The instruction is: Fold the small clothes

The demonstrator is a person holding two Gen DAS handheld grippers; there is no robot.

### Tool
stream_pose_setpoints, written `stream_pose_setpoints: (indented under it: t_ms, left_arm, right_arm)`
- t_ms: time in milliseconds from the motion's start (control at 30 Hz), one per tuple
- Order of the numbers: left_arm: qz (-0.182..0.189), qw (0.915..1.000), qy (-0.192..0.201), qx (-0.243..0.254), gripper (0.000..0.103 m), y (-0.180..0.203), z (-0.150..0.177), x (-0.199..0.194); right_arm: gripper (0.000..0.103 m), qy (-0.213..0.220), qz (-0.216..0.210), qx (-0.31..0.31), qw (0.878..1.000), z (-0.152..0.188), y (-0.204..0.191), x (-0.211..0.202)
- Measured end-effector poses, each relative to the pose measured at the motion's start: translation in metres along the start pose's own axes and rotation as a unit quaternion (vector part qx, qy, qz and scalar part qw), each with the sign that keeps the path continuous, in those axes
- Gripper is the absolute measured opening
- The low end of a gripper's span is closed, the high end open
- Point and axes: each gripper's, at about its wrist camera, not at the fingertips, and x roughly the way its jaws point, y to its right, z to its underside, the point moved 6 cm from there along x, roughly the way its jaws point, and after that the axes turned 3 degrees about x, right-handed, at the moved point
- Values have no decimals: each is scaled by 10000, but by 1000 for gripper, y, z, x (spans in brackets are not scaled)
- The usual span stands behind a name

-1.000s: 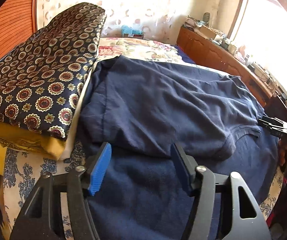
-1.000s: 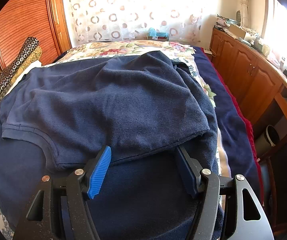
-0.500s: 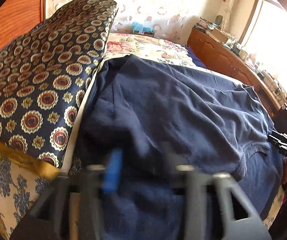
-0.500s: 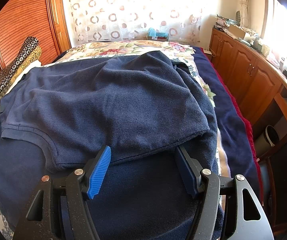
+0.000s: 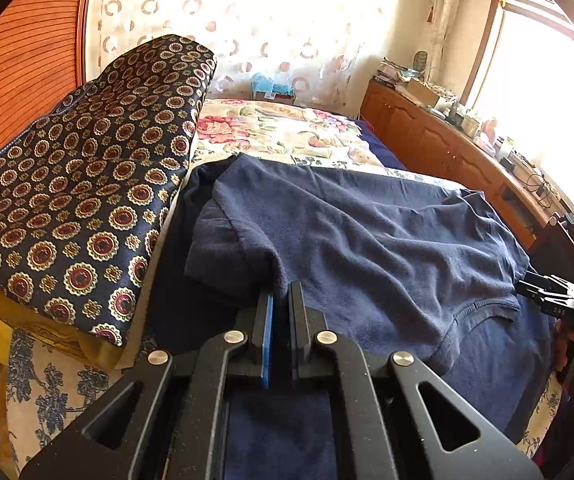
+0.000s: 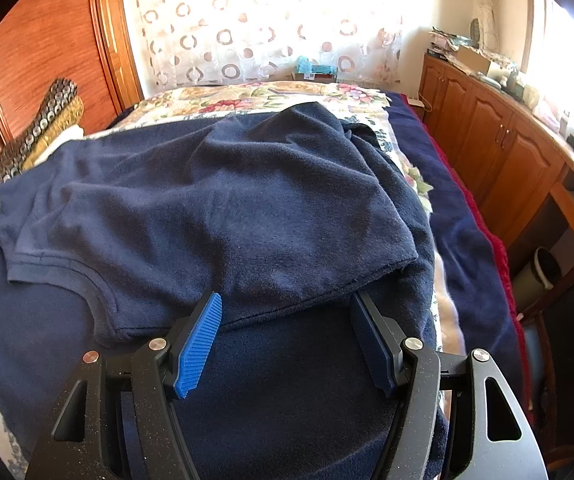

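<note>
A navy blue T-shirt lies spread and rumpled on a navy blanket on the bed; it also shows in the right wrist view. My left gripper is shut on the shirt's near edge by the sleeve, with cloth pinched between the blue pads. My right gripper is open, its fingers either side of the shirt's near hem, just at the edge. The right gripper shows in the left wrist view at the far right, beside the collar.
A patterned navy pillow stack rises at the left of the bed. A wooden cabinet runs along the right wall. A floral bedspread lies beyond the shirt. A bin stands by the bed's right side.
My left gripper moved forward to the shirt's edge and closed from open onto the cloth. The right gripper stayed open in place.
</note>
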Motion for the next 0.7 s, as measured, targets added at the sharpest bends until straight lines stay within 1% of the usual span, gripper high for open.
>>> stream_pose_setpoints:
  t_ms: [200,233,267,333,367,433,467,500,533,600,700]
  left_arm:
    - [54,9999,79,57,8,1,0,-6]
    - [56,9999,86,58,8,1,0,-7]
    - [58,9999,91,58,8,0,0,-7]
    - [55,9999,96,61,8,0,0,-7]
    - [61,9999,101,66,8,0,0,-8]
    - [67,9999,129,92,7,1,0,-9]
    - [70,9998,147,106,7,1,0,-10]
    - [83,9998,168,112,7,1,0,-12]
    - [99,9997,196,118,6,2,-1,-14]
    - [121,9994,268,155,6,4,-2,-19]
    - [186,9986,440,211,5,10,-6,-33]
  right_arm:
    - [68,-58,-314,301,9990,-4,9,-2]
    - [65,-84,-322,325,9989,-6,10,-1]
    - [63,-140,-239,325,9991,-8,11,2]
    - [55,-180,-79,271,9994,-13,13,7]
    - [52,-202,6,240,9995,-15,14,10]
    - [38,-236,161,202,9994,-20,16,13]
    - [35,-242,240,163,9993,-21,15,14]
    - [29,-238,286,116,9992,-22,15,15]
    - [16,-222,307,57,9993,-22,13,16]
    - [4,-178,363,-68,9992,-21,9,14]
    - [2,154,328,-152,9992,-23,1,-3]
